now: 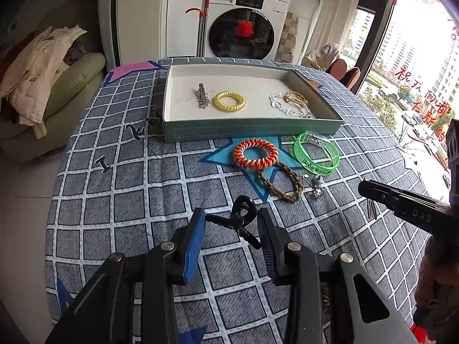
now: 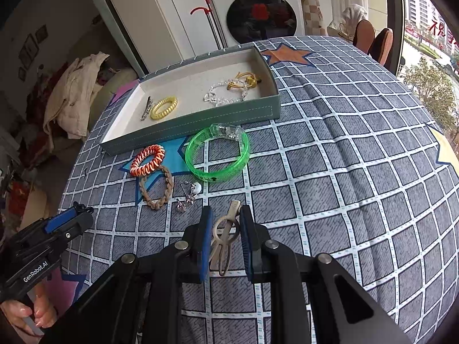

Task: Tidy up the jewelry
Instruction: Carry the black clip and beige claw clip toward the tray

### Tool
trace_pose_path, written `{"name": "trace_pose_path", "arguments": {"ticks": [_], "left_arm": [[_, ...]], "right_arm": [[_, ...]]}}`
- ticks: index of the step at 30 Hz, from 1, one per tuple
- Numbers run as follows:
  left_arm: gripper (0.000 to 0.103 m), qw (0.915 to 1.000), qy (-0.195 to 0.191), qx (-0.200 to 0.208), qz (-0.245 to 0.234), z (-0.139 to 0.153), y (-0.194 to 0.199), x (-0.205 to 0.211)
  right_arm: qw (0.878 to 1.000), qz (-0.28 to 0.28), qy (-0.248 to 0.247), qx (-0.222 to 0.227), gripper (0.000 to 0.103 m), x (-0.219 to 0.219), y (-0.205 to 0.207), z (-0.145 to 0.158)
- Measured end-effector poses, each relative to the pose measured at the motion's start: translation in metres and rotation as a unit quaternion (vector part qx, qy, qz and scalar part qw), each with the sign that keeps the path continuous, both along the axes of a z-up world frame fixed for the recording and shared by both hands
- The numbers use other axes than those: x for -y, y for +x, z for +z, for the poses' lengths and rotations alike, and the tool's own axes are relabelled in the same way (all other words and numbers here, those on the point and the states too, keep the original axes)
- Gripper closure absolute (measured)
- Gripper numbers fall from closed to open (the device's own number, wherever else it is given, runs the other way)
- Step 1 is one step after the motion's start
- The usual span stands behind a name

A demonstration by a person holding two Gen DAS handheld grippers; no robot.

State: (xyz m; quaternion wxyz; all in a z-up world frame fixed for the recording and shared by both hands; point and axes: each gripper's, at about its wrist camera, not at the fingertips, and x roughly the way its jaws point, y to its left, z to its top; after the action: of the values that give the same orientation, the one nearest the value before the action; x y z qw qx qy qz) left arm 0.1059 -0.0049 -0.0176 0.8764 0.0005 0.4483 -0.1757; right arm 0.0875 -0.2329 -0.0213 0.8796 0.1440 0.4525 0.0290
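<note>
My left gripper (image 1: 231, 215) is shut on a black claw hair clip (image 1: 241, 218), which spans the gap between its blue pads above the checked cloth. My right gripper (image 2: 226, 209) is shut on a beige hair clip (image 2: 225, 235) that stands lengthwise between its pads. Ahead lies the grey-green tray (image 1: 252, 132) (image 2: 200, 126), holding a silver clip (image 1: 203, 96), a yellow coil tie (image 1: 229, 101), a clear chain bracelet (image 1: 289, 109) and a gold piece (image 1: 295, 97). In front of the tray lie an orange coil tie (image 1: 255, 154), a green bangle (image 1: 315, 153), a brown braided bracelet (image 1: 284, 183) and a small silver charm (image 1: 315, 186).
The table wears a grey checked cloth with coloured stars (image 2: 344, 172). A sofa with a cream jacket (image 1: 37, 68) stands to the left and a washing machine (image 1: 243, 23) behind. Windows and two chair backs (image 2: 373, 40) are at the right. A person's hand (image 2: 34, 312) holds the left gripper's handle.
</note>
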Motion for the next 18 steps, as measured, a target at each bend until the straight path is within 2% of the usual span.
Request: {"name": "trace_pose_path", "arguments": {"ticks": [13,18], "left_arm": [[0.046,0.9989,0.006,0.045,0.011,0.035,0.056,0.003],[0.046,0.9988,-0.005,0.045,0.019,0.042,0.084,0.005]], "right_arm": [[0.998,0.040,-0.029,0.033,0.082,-0.006,0.062,0.034],[0.997,0.052,-0.029,0.043,0.082,-0.007,0.091,0.045]]}}
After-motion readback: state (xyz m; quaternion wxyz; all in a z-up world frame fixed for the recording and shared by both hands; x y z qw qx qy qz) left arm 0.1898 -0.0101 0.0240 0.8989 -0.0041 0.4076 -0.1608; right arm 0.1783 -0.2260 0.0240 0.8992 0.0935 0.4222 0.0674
